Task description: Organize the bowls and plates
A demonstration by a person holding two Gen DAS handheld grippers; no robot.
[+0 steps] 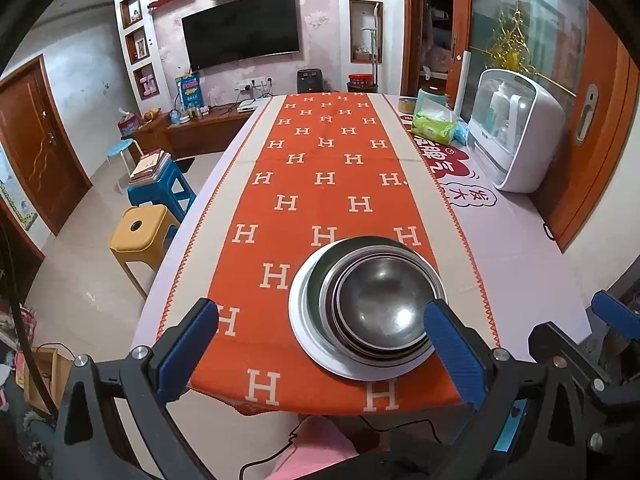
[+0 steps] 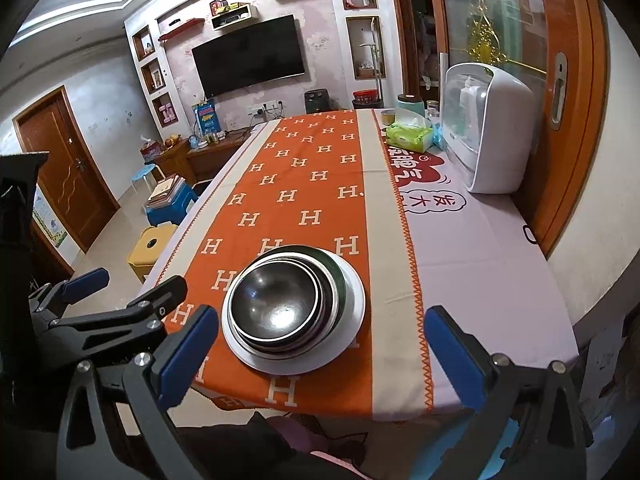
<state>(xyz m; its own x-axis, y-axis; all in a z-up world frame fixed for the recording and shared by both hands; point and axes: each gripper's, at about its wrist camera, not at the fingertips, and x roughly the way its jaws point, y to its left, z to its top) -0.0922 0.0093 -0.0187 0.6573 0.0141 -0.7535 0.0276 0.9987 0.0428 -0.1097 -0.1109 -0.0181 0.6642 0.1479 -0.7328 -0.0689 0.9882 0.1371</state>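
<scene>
Bowls (image 1: 380, 304) sit nested on a white plate (image 1: 304, 332), metal and dark, and the whole stack rests near the near end of the orange H-patterned runner (image 1: 320, 176), which is our landmark. Under the runner, a pale pink tablecloth (image 1: 512, 240) covers the table.

Left gripper (image 1: 320, 344) hangs over the runner's near end with its jaws spread wide and nothing between them; its right blue finger (image 1: 452, 348) overlaps the stack's rim in the left wrist view, though whether it touches I cannot tell. In the right wrist view the same gripper (image 2: 132, 292) shows at the runner's left edge, near the stack (image 2: 280, 304).

Right gripper (image 2: 320, 344) is also wide open and empty, hovering at the runner's near end, with its left blue finger (image 2: 188, 356) just left of the plate (image 2: 352, 312) and its right one out over the pink cloth.

Off the runner's far right side stand a white domed appliance (image 1: 516, 132) and a green pack of wipes (image 1: 434, 124), well apart from the stack. Left of the runner, down on the floor, are a yellow stool (image 1: 140, 236) and a blue stool (image 1: 160, 188) stacked with books. Beyond the runner's far end a television (image 1: 240, 28) hangs on the wall.
</scene>
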